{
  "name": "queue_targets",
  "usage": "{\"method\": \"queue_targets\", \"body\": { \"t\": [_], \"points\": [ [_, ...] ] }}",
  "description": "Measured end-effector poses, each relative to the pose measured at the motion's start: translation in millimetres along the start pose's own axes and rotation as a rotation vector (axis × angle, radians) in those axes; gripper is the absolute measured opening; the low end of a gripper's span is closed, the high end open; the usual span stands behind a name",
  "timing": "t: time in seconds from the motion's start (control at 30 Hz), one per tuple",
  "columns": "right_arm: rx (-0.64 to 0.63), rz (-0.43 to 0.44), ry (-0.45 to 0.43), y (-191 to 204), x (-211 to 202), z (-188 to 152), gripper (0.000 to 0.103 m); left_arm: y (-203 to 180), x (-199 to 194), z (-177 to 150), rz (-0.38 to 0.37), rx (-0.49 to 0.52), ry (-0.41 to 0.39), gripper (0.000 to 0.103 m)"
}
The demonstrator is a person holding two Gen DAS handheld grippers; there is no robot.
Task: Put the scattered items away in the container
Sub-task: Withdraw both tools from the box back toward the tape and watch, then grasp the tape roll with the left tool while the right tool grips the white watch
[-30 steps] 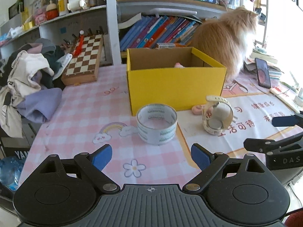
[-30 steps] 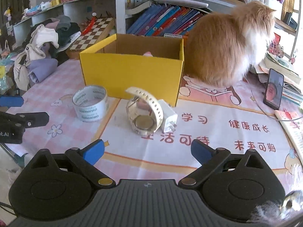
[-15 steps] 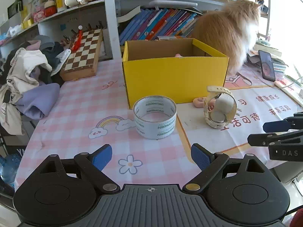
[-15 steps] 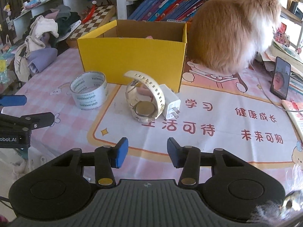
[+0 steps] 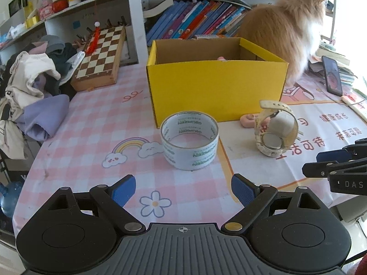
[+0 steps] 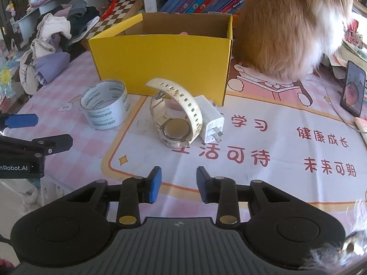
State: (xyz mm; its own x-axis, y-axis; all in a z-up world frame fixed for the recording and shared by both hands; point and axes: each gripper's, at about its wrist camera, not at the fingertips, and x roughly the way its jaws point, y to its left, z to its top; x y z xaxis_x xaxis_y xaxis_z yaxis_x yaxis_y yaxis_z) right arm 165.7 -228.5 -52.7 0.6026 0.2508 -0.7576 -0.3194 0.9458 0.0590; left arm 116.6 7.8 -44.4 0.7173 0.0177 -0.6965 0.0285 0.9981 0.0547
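One pink item's in the yellow box (image 5: 215, 96); tape roll (image 5: 189, 138), watch (image 6: 175, 116), charger (image 6: 212, 122) w/ pink bit still on surface. Your left gripper (image 5: 183, 189) jaws spread, right gripper (image 6: 176, 183) jaws closing on nothing.

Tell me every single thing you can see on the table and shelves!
box: one, yellow, mid-table, open
tape roll: one, clear, before box
watch: one, cream, right of tape
charger plug: one, white, touching watch
small pink thing: one, by box
cat: one, orange-white, behind box
phone: one, black, far right
chessboard: one, left
clothes: pile, left edge
books: row, shelf
left tongs: open
right tongs: closing, nothing between
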Motion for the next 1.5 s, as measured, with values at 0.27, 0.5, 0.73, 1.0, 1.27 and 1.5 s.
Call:
{"method": "queue_targets", "body": {
  "t": [0.27,0.5,0.73,1.0,1.27,1.5],
  "points": [
    [-0.010,0.030,0.020,-1.8,15.2,9.4,0.031,1.6,13.9,5.6,0.009,-0.009,0.023,0.093],
    [0.003,0.052,0.023,-7.0,27.8,18.8,0.038,2.0,25.5,10.2,0.021,-0.010,0.032,0.093],
    [-0.011,0.068,0.040,-6.0,40.7,25.6,0.045,1.5,34.2,15.0,0.026,-0.006,0.038,0.093],
    [-0.006,0.071,0.046,-9.0,52.3,32.4,0.060,2.6,47.0,19.2,0.035,-0.011,0.045,0.093],
    [-0.006,0.080,0.073,-8.3,65.2,37.4,0.061,5.7,60.2,24.3,0.040,-0.017,0.049,0.093],
    [-0.051,0.096,0.077,-2.5,71.7,40.4,0.068,1.1,74.0,28.0,0.019,0.007,0.056,0.093]
  ]
}}
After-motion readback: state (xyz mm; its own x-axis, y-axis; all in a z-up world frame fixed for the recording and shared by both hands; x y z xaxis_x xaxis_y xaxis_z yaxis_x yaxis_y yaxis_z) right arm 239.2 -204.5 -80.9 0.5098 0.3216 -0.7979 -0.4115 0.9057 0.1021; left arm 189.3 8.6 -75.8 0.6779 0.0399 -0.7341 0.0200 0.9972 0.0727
